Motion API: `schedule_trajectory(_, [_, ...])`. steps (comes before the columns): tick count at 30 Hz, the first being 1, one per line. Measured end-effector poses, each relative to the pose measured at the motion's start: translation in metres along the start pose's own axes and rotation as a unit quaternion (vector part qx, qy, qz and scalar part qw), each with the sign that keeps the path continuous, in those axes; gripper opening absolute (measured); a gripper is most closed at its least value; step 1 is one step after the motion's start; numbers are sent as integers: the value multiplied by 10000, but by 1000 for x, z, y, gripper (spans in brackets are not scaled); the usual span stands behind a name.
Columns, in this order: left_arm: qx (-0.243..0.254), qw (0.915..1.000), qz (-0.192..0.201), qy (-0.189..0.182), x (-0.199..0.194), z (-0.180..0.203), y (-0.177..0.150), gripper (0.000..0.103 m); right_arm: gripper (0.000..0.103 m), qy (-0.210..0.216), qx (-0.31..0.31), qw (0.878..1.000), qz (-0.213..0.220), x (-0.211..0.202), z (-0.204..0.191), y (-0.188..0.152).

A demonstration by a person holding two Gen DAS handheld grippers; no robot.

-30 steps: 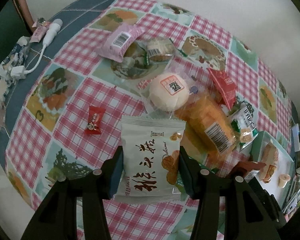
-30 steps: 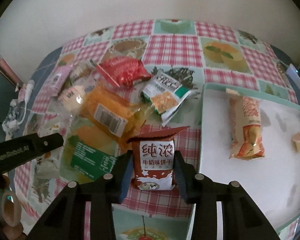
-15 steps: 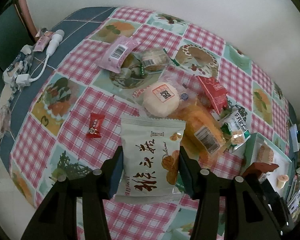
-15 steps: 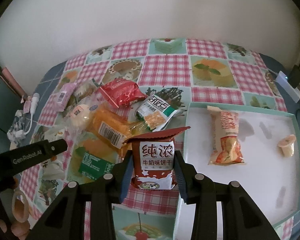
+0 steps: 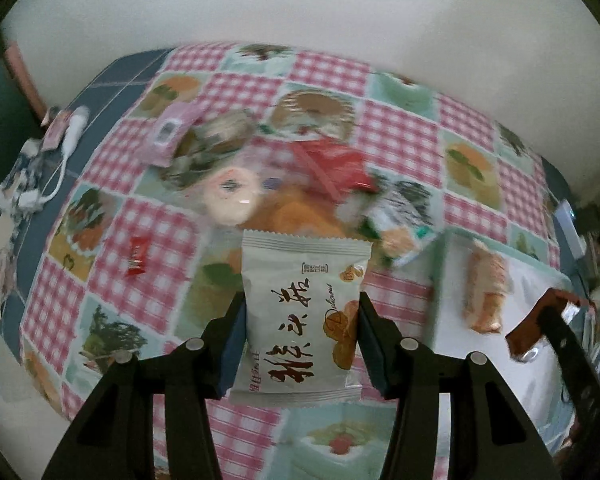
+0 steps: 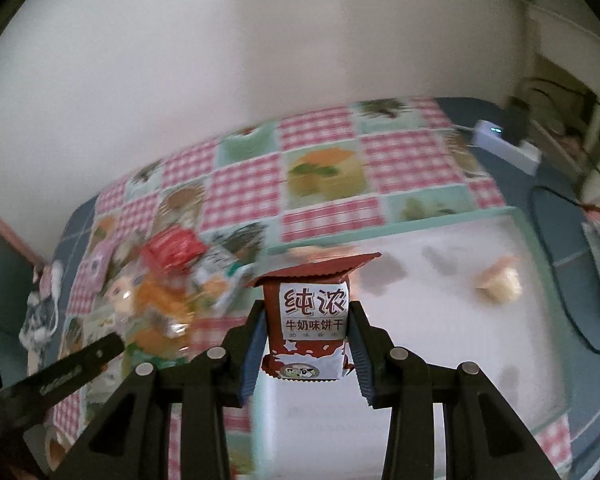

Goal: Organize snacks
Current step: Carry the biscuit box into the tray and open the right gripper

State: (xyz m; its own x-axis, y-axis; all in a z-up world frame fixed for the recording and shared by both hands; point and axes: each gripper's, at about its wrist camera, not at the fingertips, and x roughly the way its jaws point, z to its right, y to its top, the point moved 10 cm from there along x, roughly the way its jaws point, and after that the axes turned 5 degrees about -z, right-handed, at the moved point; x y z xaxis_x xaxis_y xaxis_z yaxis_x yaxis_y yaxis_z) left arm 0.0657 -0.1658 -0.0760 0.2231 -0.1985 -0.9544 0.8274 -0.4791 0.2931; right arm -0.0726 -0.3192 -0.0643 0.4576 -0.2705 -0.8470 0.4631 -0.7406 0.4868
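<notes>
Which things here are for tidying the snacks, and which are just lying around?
For the job:
- white snack packet in the left gripper
- brown milk biscuit pack in the right gripper
- white tray with mint rim
- snack pile
- small red candy

Just lying about:
- white cable
- white power strip
- checked tablecloth

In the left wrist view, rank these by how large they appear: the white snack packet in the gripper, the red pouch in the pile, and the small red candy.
1. White snack packet, though nearest the camera
2. Red pouch
3. Small red candy
</notes>
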Motion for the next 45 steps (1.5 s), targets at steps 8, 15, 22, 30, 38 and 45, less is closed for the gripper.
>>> schedule_trajectory(8, [890, 9958, 126, -157, -10, 74, -28, 53, 42, -335, 958, 9946, 202, -23, 105, 4])
schedule_trajectory(15, [1658, 9856, 54, -323, -9, 137, -64, 53, 42, -557, 1425, 9877, 315, -38, 161, 1])
schedule_trajectory(22, [2040, 9784, -191, -264, 8, 162, -87, 53, 42, -675, 1513, 9861, 100, -29, 176, -8])
schedule_trajectory(30, [2063, 9761, -685, -63, 41, 155, -101, 56, 42, -874, 1400, 9844, -604, 11, 173, -36])
schedule_trajectory(38, [1971, 9769, -830, -30, 51, 149, -104, 83, 43, -1001, 1480, 9786, -1018, 29, 181, -55])
schedule_trajectory(45, [1717, 9825, -713, 66, 52, 133, -96, 88, 71, -1028, 1410, 9799, -963, 28, 179, -52])
